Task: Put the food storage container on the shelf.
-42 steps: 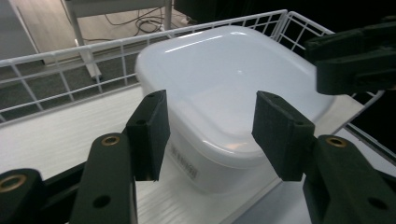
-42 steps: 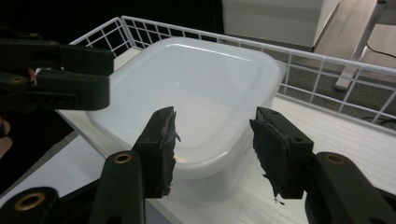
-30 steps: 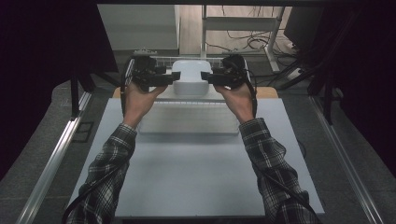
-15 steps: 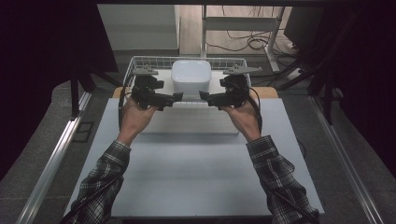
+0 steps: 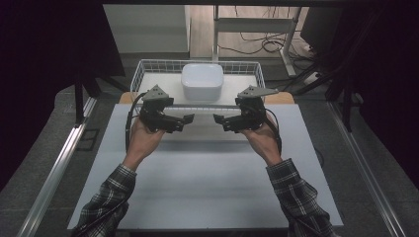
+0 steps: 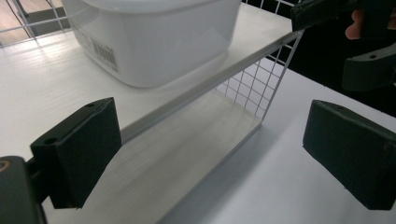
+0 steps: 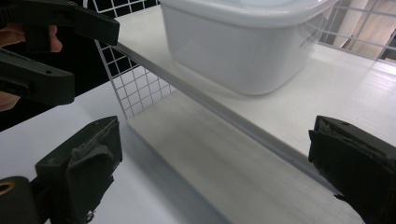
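Two grippers hang over the white table (image 5: 197,187), both just in front of the wire rack (image 5: 143,69) that stands at the table's far edge. Left of the rack's middle, the left gripper (image 5: 187,118) sits in the person's left hand (image 5: 143,138), its jaws spread wide with nothing between them; in the left gripper view they frame the rack's front edge without touching it. On the rack's upper shelf (image 6: 42,84) stands a white lidded tub (image 5: 201,81), about centred, with a barcode label on its side showing in the left gripper view. A lower shelf (image 7: 224,154) lies beneath it. Right of the rack's middle, the right gripper (image 5: 220,119), in the right hand (image 5: 262,138), faces the left one, jaws likewise released and empty, near the rack's front edge.
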Motion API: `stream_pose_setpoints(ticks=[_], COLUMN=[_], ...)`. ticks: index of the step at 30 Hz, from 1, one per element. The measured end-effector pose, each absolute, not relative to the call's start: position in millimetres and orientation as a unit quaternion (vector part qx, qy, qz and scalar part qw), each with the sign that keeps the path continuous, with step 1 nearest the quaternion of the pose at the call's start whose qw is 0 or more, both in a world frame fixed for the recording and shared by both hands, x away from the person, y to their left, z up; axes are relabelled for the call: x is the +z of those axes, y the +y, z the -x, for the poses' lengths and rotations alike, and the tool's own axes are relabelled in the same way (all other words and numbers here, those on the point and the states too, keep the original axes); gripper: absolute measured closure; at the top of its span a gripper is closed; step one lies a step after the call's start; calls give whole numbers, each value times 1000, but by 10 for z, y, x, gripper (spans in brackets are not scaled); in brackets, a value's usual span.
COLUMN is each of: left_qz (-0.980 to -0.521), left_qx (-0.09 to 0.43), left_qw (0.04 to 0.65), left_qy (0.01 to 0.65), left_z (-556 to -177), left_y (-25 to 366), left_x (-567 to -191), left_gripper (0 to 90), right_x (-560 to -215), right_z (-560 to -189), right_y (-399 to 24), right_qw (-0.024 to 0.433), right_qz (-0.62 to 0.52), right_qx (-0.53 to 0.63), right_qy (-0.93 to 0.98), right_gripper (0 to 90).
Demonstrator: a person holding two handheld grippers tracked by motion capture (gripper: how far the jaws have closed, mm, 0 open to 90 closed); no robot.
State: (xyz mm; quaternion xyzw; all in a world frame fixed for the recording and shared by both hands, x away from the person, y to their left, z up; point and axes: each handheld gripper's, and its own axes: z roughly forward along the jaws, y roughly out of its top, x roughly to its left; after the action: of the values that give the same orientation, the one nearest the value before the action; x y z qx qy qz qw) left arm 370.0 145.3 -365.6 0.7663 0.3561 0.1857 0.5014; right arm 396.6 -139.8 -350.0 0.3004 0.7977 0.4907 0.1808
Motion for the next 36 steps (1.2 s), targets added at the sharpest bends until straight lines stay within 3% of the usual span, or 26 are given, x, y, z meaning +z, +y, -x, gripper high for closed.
stream_pose_setpoints(ticks=[17, 36], left_qz=[-773, -778], left_qx=[180, 158], left_qw=[503, 495], left_qy=[343, 352], left_z=[-3400, -3099], left_y=[1471, 1472], left_x=[-3886, -4374], left_gripper=[68, 32], right_x=[-3711, -4126], right_z=[-3684, -3444], right_y=[-1458, -1560], right_qw=[175, 183], right_qz=[-278, -277], right_qx=[490, 469], right_qy=[808, 819], right_gripper=[13, 0])
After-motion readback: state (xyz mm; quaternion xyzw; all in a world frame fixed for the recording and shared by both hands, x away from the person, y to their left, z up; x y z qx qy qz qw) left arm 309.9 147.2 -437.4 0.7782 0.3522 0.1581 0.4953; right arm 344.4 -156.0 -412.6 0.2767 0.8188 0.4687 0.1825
